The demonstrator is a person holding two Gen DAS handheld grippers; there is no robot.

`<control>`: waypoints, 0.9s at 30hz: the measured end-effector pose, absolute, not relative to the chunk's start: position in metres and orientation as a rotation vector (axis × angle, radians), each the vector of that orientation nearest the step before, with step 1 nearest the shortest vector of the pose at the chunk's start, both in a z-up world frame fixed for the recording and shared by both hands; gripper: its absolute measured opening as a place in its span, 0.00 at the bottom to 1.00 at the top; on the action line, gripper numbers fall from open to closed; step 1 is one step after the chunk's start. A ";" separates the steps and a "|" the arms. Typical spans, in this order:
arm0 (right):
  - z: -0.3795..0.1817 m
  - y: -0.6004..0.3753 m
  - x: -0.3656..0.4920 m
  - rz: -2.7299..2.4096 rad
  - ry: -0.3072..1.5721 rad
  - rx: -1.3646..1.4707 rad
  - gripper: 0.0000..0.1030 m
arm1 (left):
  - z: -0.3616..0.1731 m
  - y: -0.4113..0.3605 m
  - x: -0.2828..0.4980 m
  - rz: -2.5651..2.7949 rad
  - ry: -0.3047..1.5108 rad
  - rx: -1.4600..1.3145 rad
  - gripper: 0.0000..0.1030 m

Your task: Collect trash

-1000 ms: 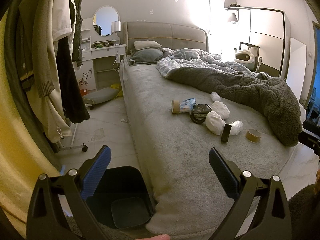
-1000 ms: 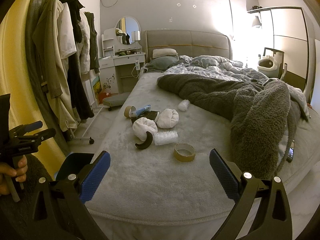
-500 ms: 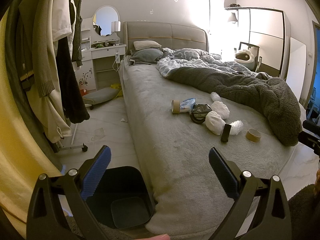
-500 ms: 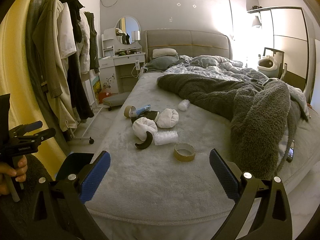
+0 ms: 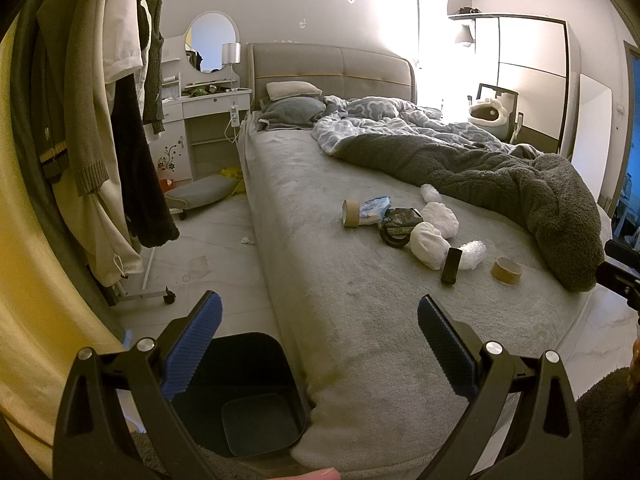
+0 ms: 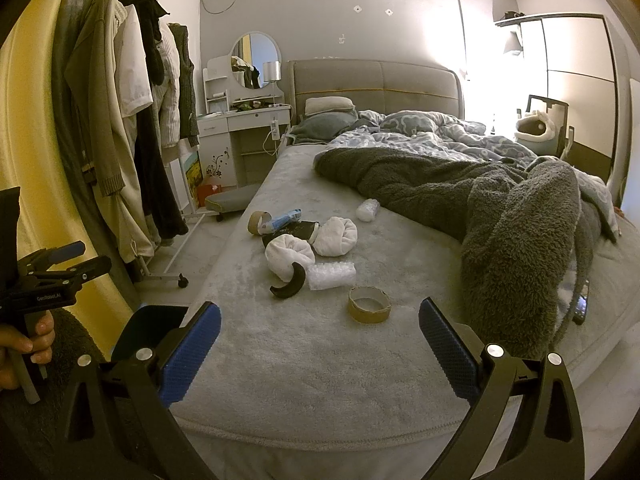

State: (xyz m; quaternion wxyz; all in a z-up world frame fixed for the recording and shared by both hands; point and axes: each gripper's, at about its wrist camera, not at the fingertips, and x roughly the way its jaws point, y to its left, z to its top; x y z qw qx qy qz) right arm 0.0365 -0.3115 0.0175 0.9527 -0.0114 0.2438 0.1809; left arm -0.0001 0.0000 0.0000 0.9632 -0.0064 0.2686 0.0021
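The left gripper is held with its blue ribbed pads spread wide apart, nothing gripped or touched between them. Below its left finger, a dark, square-mouthed plastic bin is seen on the floor, just beside the foot corner of the bed. The right gripper is likewise held wide open and empty above the plush grey bed cover.

The trash is gathered in a loose cluster near the middle of the bed. From the left, a brown cardboard tape core is seen standing on edge, touching a crinkled blue-and-white wrapper. A flat black packet is partly hidden behind two white crumpled wads. A curved black strip is leaned against the nearer wad, beside a roll of clear bubble wrap. A second cardboard ring, frayed at its rim, is laid flat nearest the right gripper. A small white wad is set apart, at the edge of a fuzzy dark-grey blanket.
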 end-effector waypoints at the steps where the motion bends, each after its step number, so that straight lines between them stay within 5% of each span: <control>1: 0.018 -0.311 0.037 0.368 0.495 -0.023 0.97 | 0.000 0.000 0.000 0.004 0.544 -0.013 0.97; 27: 0.020 -0.307 0.038 0.362 0.523 -0.041 0.97 | 0.002 0.002 -0.001 -0.011 0.536 -0.014 0.97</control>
